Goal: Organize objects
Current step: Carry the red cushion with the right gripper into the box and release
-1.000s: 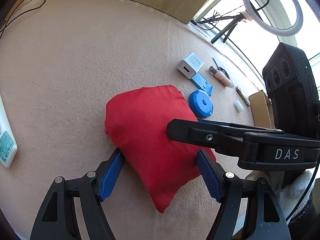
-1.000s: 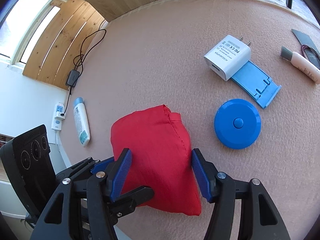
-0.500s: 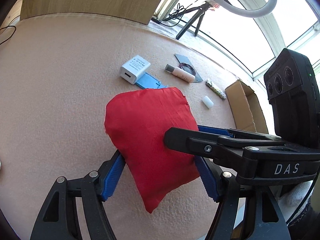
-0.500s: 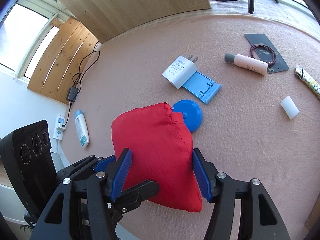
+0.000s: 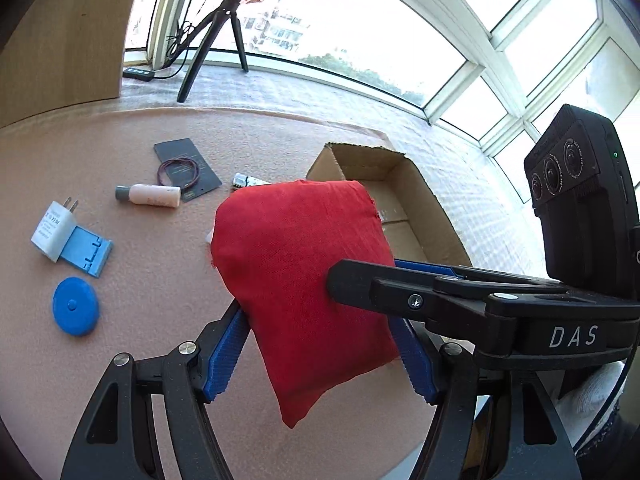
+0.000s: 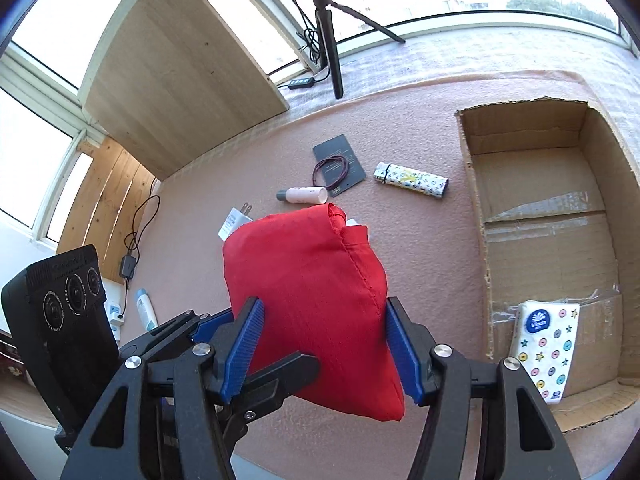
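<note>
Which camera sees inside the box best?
The right wrist view: the box lies open, showing its floor and a tissue pack. In the left wrist view the red bag hides much of the box.

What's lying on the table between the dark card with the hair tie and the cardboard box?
A patterned lighter, lying flat on the pink table cover, apart from both the dark card and the cardboard box. The right wrist view shows it best.

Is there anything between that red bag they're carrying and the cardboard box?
Nothing visible blocks it. The red bag, held by both tools, hangs above the table; the cardboard box is open-topped, holding only a tissue pack at its near end.
</note>
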{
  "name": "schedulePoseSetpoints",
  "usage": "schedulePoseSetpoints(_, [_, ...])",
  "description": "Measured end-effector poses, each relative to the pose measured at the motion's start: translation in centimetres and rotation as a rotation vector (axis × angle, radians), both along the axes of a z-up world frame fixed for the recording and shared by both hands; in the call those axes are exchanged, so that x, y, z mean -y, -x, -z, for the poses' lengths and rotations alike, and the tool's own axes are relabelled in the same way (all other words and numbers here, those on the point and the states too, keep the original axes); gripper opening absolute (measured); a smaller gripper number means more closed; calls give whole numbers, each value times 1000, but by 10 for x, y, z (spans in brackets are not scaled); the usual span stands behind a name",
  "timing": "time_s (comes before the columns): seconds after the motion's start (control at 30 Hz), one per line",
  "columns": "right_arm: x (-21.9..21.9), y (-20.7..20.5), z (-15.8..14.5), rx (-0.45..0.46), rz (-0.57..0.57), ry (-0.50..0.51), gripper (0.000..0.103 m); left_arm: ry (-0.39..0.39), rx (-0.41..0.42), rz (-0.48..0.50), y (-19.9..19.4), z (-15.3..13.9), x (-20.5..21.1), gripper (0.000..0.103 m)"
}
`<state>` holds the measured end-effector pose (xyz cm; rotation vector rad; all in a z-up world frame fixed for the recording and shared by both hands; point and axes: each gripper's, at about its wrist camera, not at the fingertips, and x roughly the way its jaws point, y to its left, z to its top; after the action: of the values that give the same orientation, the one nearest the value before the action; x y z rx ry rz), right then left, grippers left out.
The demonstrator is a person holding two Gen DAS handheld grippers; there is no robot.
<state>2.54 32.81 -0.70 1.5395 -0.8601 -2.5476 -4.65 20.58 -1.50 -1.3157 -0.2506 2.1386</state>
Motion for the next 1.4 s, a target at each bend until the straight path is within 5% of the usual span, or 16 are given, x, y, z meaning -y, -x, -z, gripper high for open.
schedulePoseSetpoints(0.3, [-88, -31, -9, -11, 129, -44, 57, -5, -16, 123, 13, -3, -112, 72])
schedulePoseSetpoints(0.6, [-141, -34, -6, -16, 183, -70, 57, 5, -17, 160, 29, 0, -177, 72])
schedulePoseSetpoints(1.03, [-155, -38, -4, -13, 215, -117, 60, 49, -47, 151, 31, -1, -180, 73])
schedulePoseSetpoints(1.4, [-131, -42, -12, -51, 213, -76, 60, 56, -64, 96, 19, -10, -133, 73])
